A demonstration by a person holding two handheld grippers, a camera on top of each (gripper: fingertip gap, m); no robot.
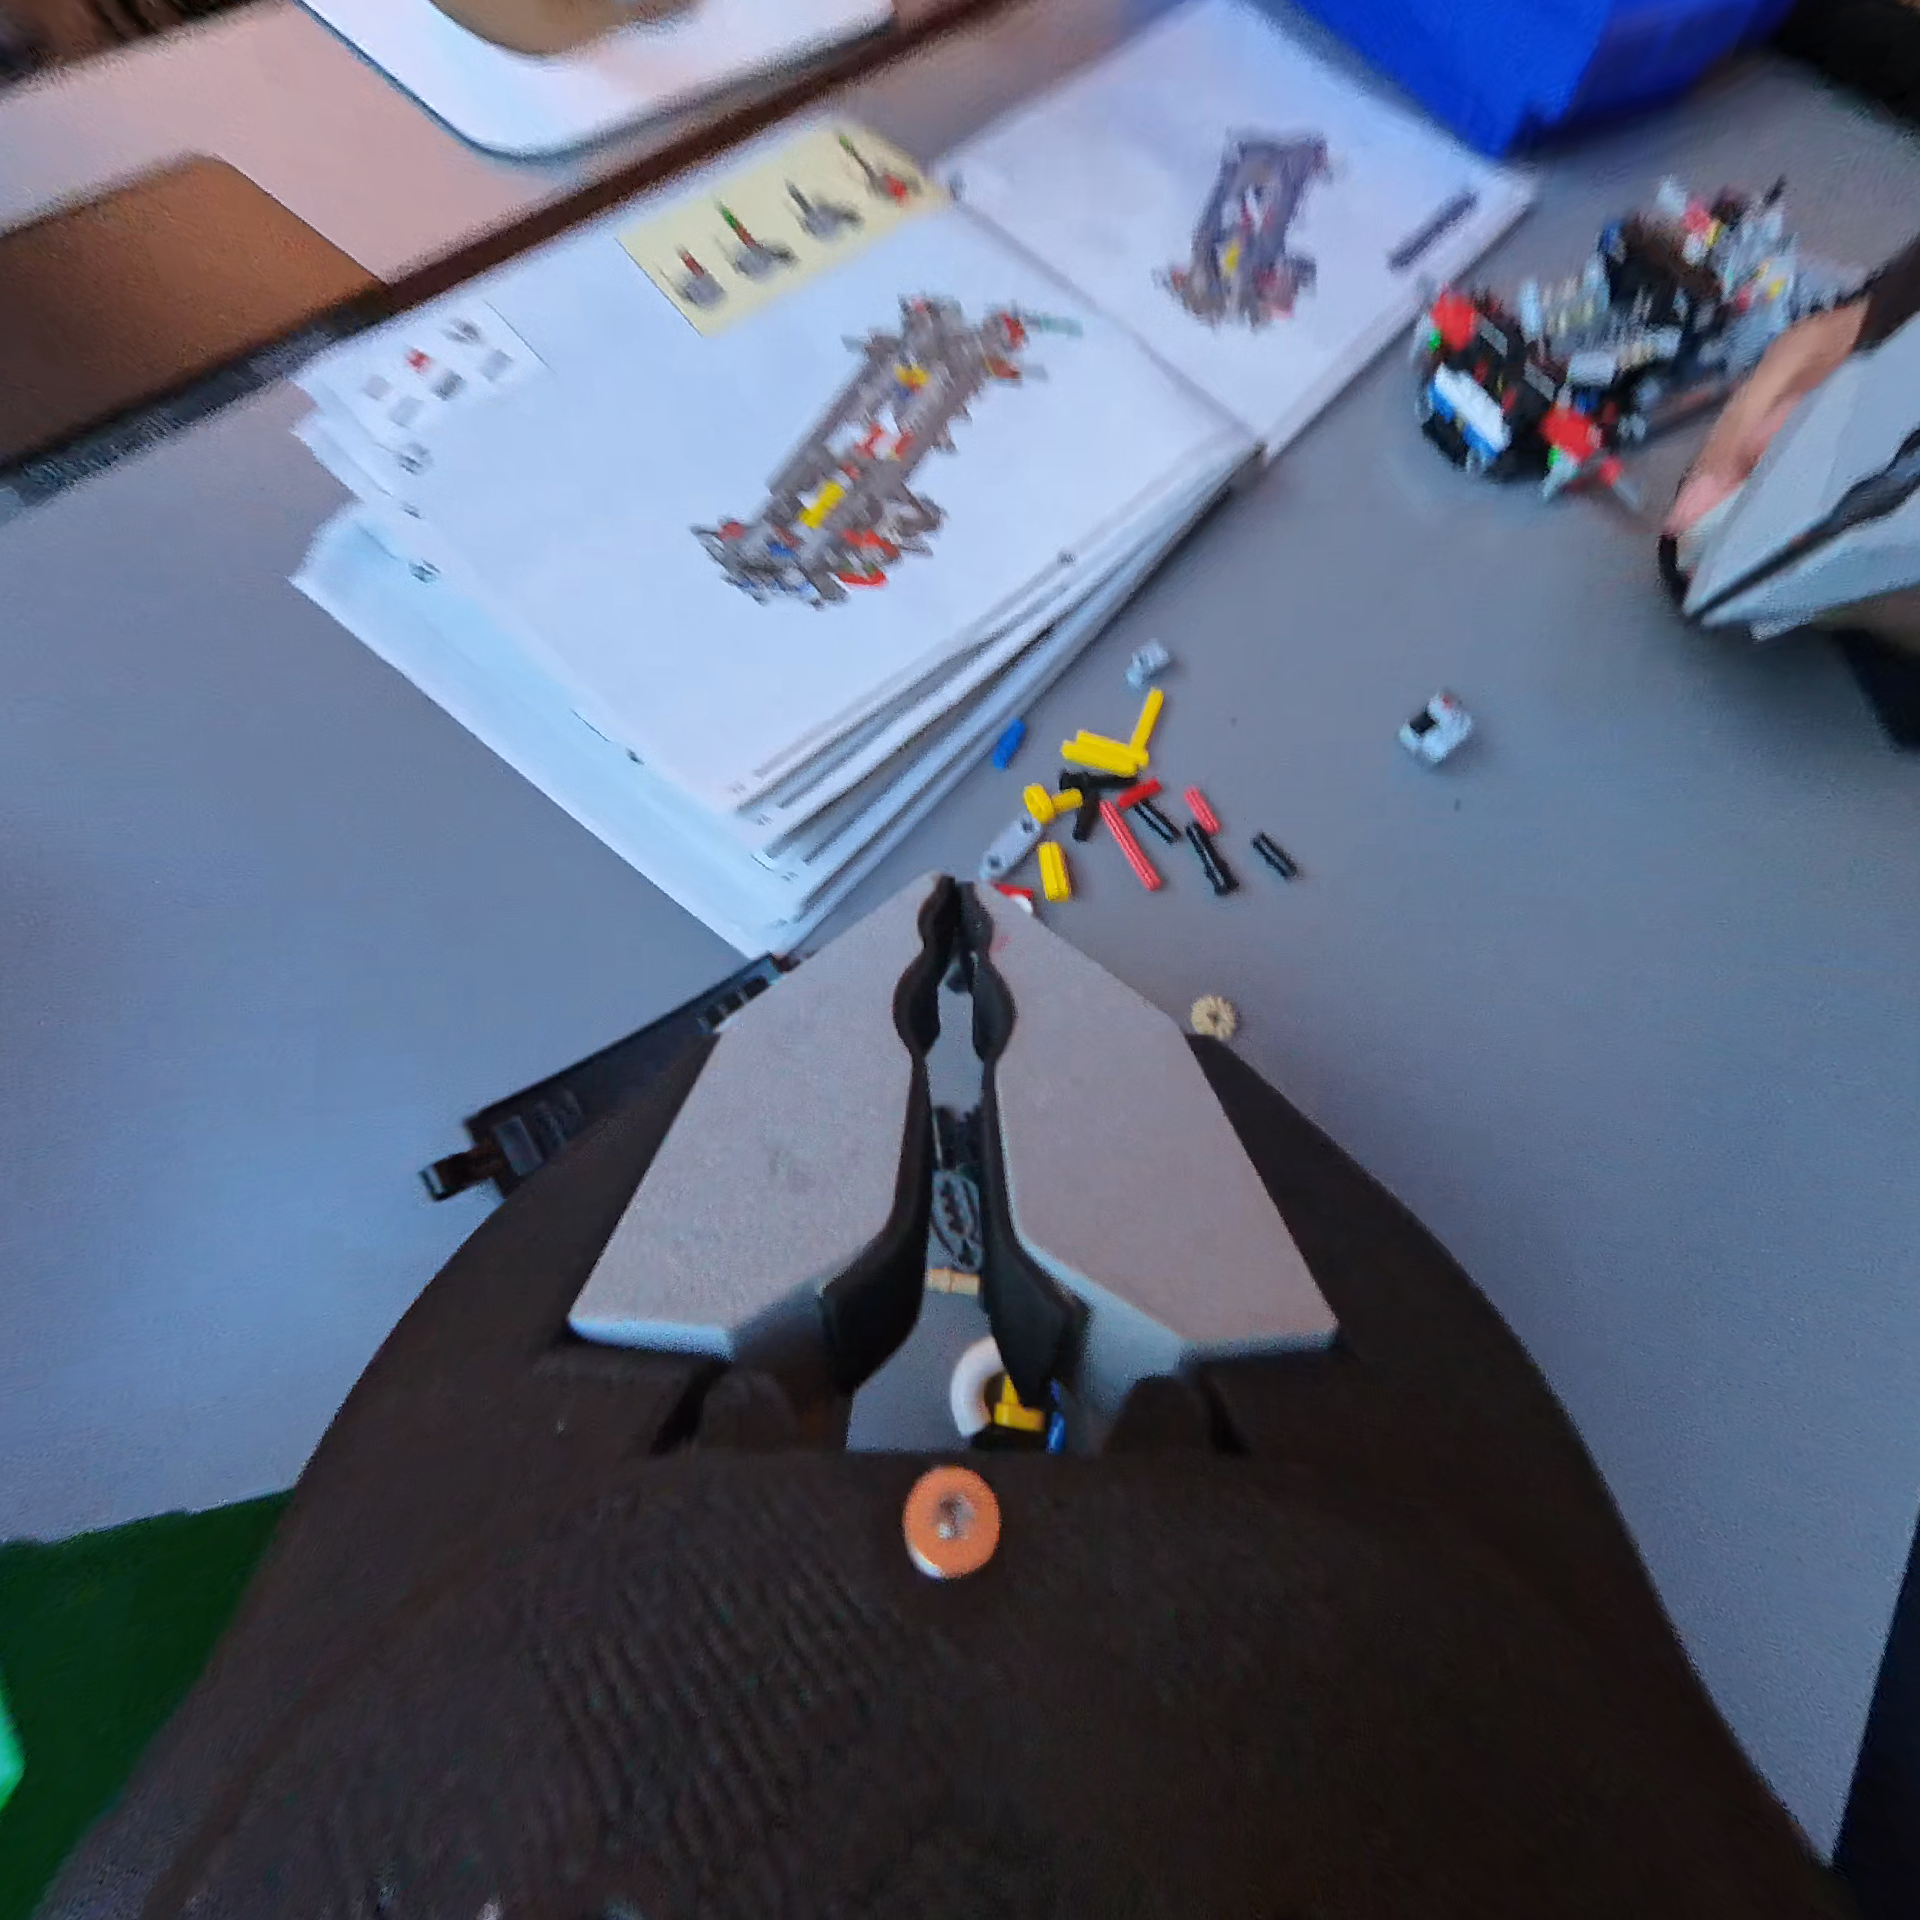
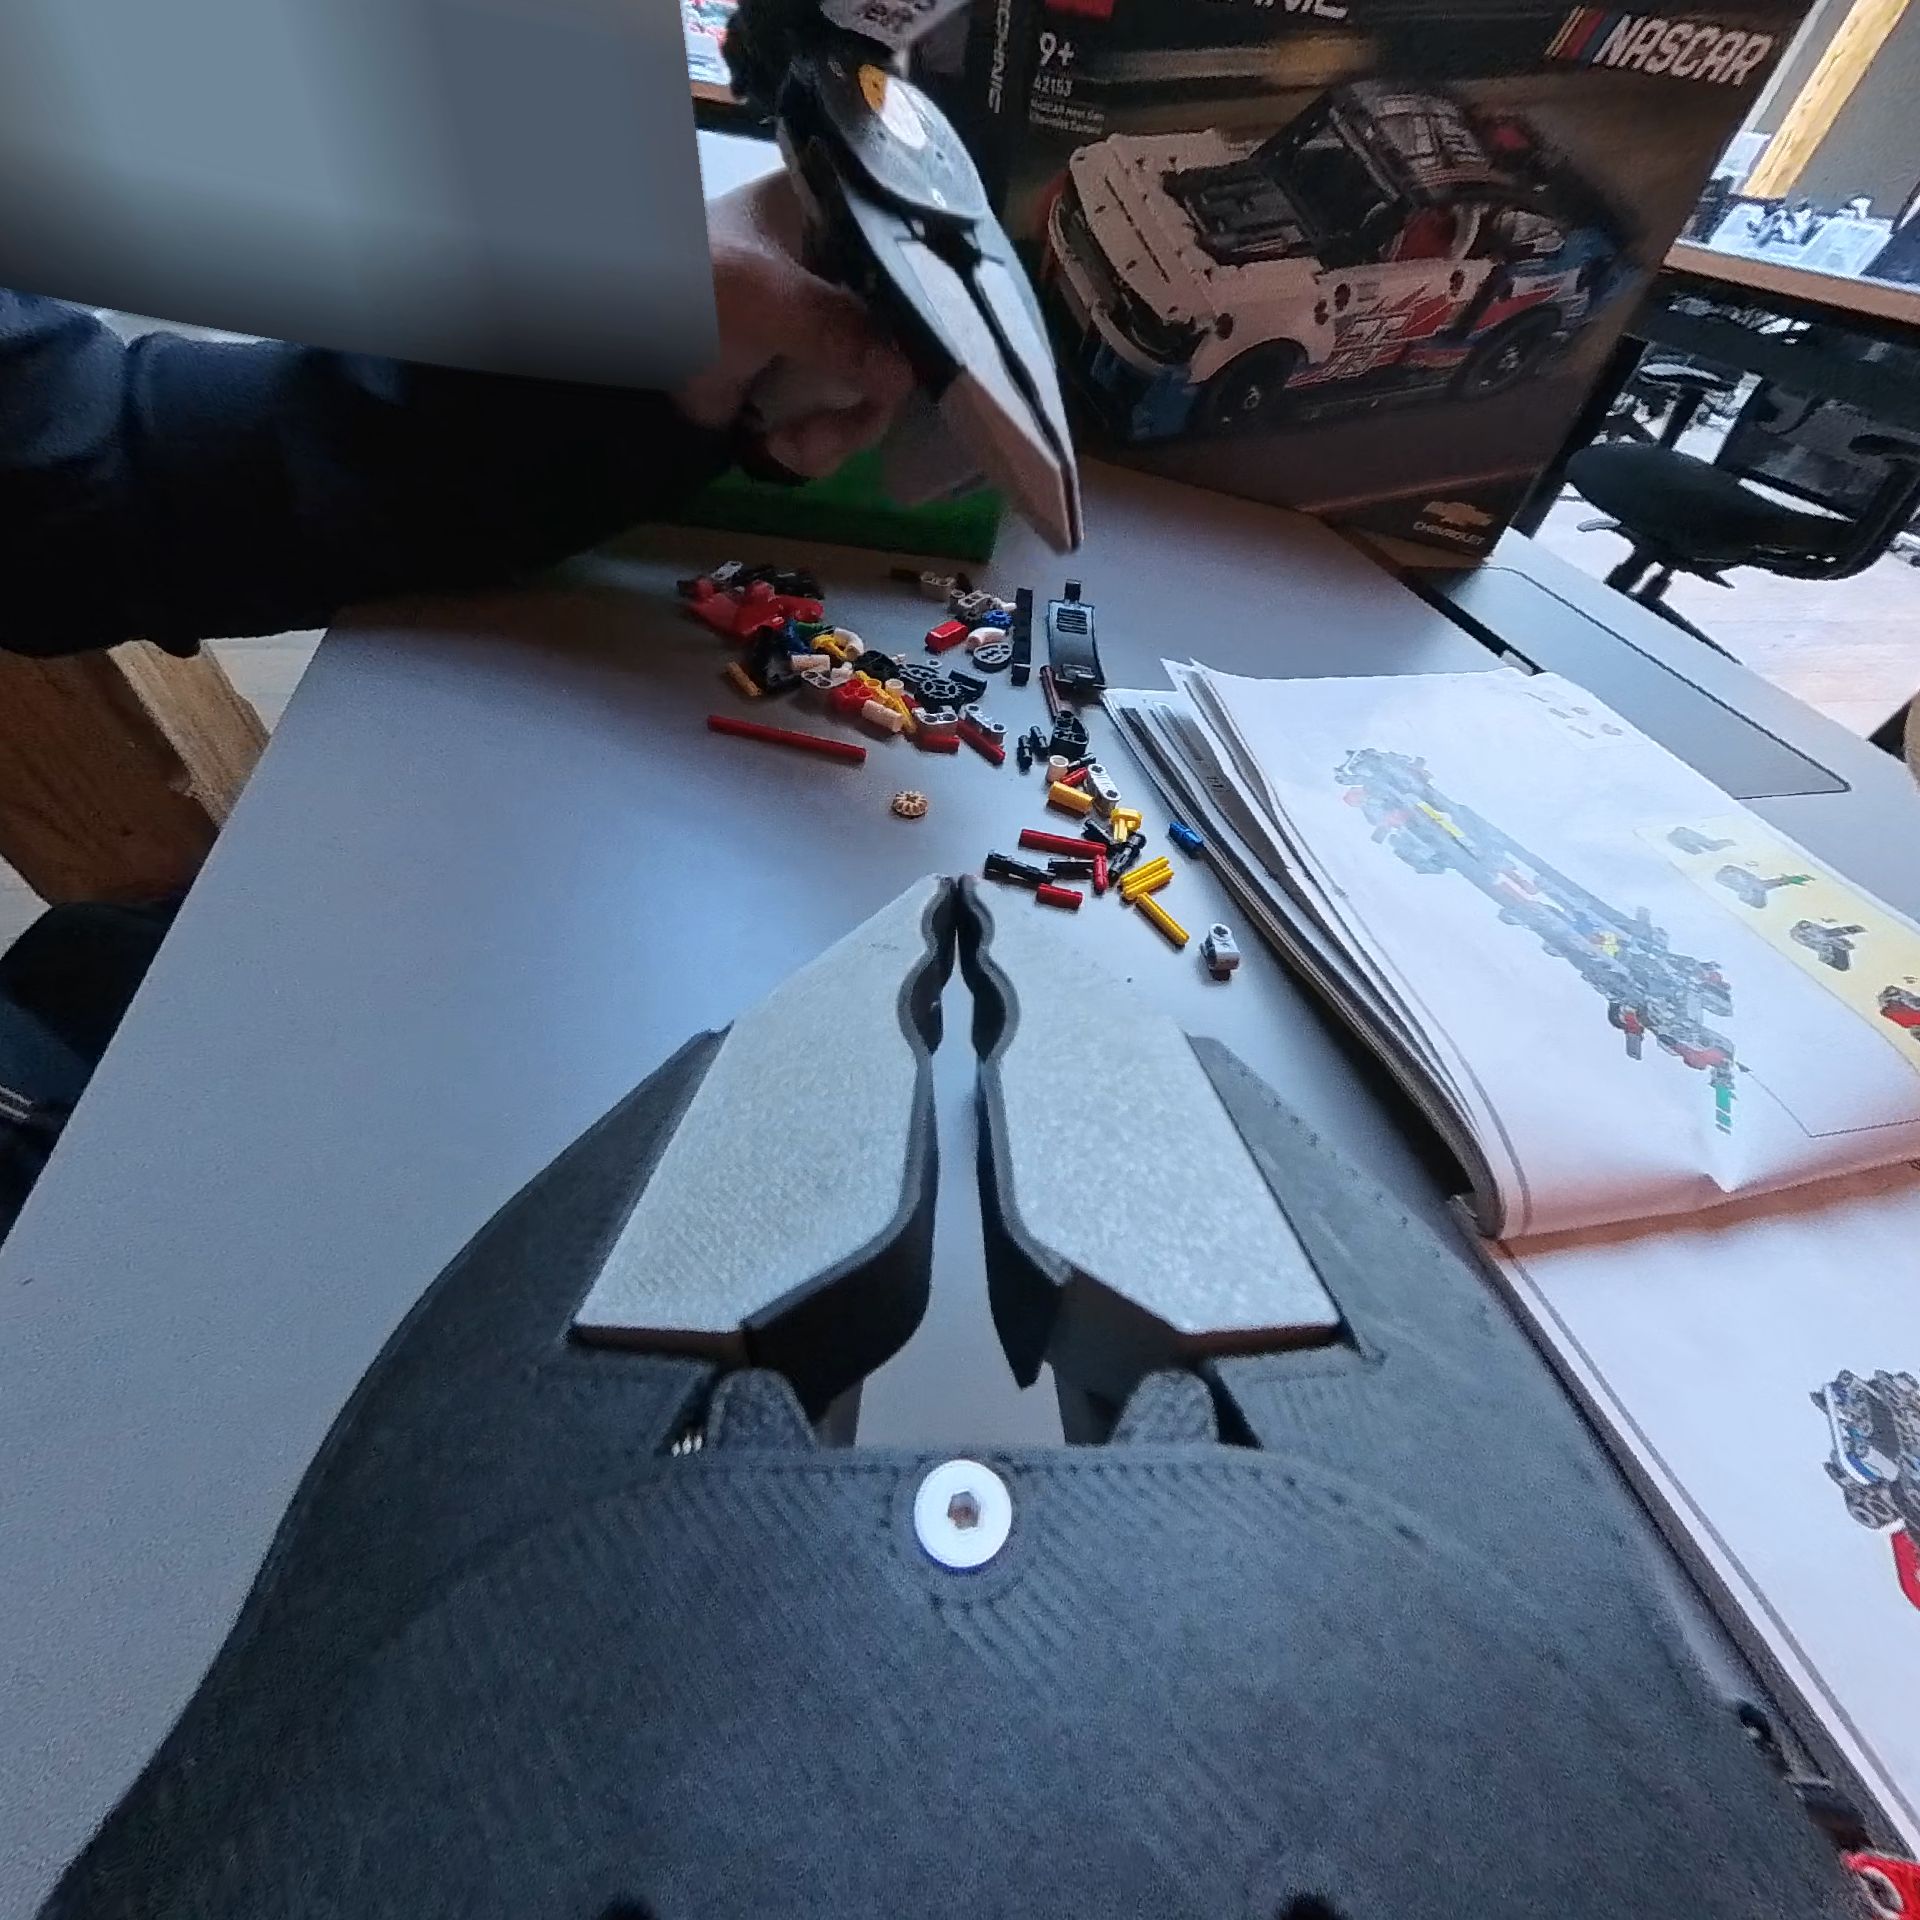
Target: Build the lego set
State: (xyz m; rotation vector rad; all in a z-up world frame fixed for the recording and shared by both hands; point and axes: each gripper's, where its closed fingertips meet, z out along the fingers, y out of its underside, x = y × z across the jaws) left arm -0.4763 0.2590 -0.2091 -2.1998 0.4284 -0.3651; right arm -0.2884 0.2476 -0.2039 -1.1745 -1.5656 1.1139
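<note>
Left gripper: the left gripper (image 1: 954, 891) has its jaws together at the tips and nothing shows between them; it hangs above the grey table (image 1: 260, 831), just off the near corner of the open instruction booklet (image 1: 790, 499), a hand (image 2: 800, 343) gripping its handle.
Right gripper: the right gripper (image 2: 954, 885) is pinched together as well, tips meeting on air, low over the table on the side of the loose pieces away from the booklet.
Loose pieces: a scatter of small building pins (image 2: 1101, 862), red, yellow and black, lies right beside the booklet's page edges, with a blue pin (image 2: 1184, 834) almost touching them.
Bigger heap: a denser pile of mixed parts (image 2: 873, 675) sits past the booklet's far corner, a long red axle (image 2: 784, 738) on its near edge.
Tan gear: a tan gear (image 2: 910, 802) lies alone, well clear of the booklet.
Model: a part-built model (image 1: 1579, 343) stands beyond the booklet's other page.
Box: the set's box (image 2: 1351, 260) stands upright behind it all.
</note>
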